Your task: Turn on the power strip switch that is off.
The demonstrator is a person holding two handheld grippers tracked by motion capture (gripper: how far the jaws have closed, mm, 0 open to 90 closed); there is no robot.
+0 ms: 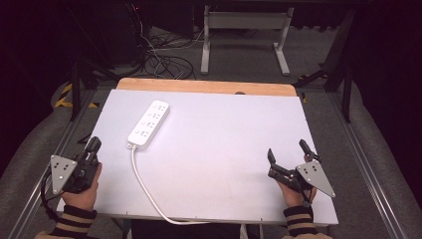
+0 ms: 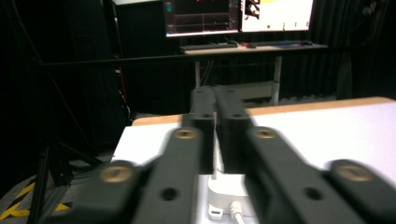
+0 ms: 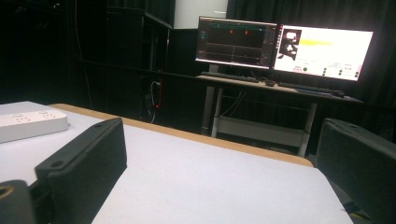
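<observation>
White power strip (image 1: 149, 124) lies flat on the grey table (image 1: 224, 164)

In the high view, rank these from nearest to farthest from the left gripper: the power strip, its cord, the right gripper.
From the left gripper, jaws shut, at the table's left edge:
1. Cord: just to its right, running toward the front edge.
2. Power strip: ahead and to its right, lying diagonally.
3. Right gripper: across the table, near the right edge.

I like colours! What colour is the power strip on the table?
White; the power strip shows best in the high view.
</observation>
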